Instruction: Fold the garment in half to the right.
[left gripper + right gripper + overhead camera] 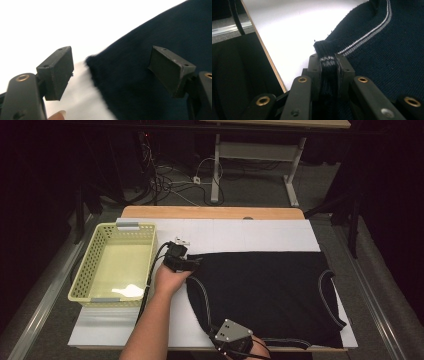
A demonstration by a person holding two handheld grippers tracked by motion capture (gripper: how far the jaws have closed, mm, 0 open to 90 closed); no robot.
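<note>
White sheeting covers the tabletop [260, 236], with dim floor and cables beyond. Right gripper [223, 340] fingers [315, 72] are clamped on a striped hem fold of the dark sweater [265, 295] at the near edge. Left gripper [186, 263] fingers [57, 72] stand apart, unclamped, straddling the sweater's far-left corner, cloth between them but not pressed. Sweater lies flat, long axis across the tabletop. Yellow basket [145, 235] sits just left. Judgement: 1 closure on that corner, directly ahead of the left fingers, comes next.
</note>
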